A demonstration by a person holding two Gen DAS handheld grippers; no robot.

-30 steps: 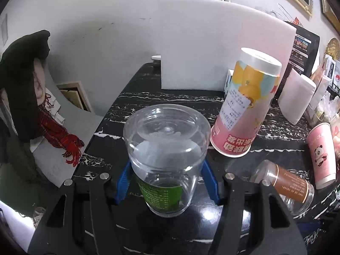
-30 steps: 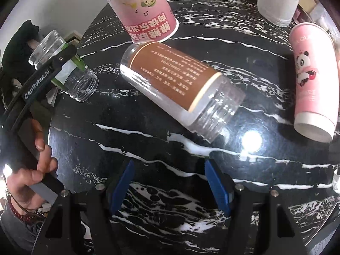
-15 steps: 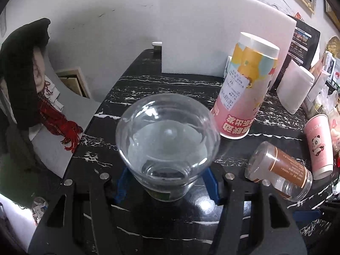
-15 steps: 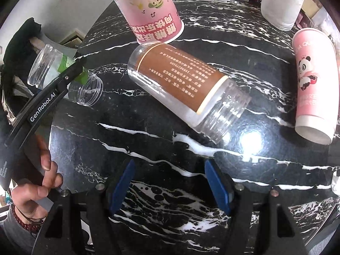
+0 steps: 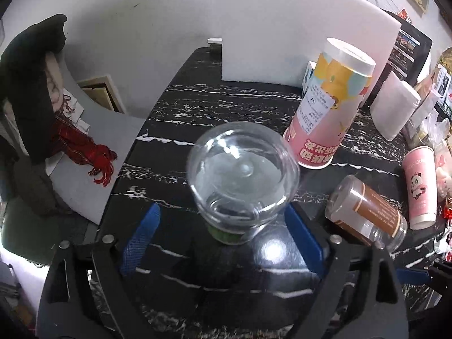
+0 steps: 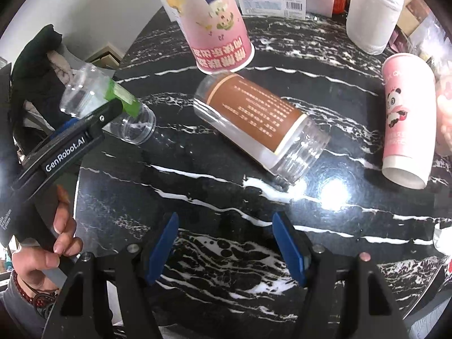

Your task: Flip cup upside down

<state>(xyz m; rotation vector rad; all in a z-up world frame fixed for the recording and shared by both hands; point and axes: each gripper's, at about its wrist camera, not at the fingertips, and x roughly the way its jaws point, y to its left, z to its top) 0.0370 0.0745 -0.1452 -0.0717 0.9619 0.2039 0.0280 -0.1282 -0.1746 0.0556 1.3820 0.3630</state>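
Observation:
A clear plastic cup (image 5: 243, 175) with a green label is turned base-up, its mouth down on the black marble table (image 5: 197, 104) near the left edge. It sits between the blue pads of my left gripper (image 5: 223, 212), which is open: the left pad stands apart from the cup wall and the right pad is close beside it. In the right wrist view the cup (image 6: 93, 96) looks tilted, with one left finger (image 6: 84, 130) crossing its label. My right gripper (image 6: 226, 243) hangs open and empty over the table's front.
A clear jar with a brown label (image 6: 254, 115) lies on its side mid-table. Behind it a tall pink paper cup (image 6: 217, 28) stands inverted. A pink panda cup (image 6: 406, 118) lies at the right, a white roll (image 6: 373, 11) behind it. A hand (image 6: 56, 240) holds the left gripper.
The left gripper tipped the cup further over until its base faces the camera and its mouth meets the table. Its pads have spread apart. The right gripper pulled back slightly.

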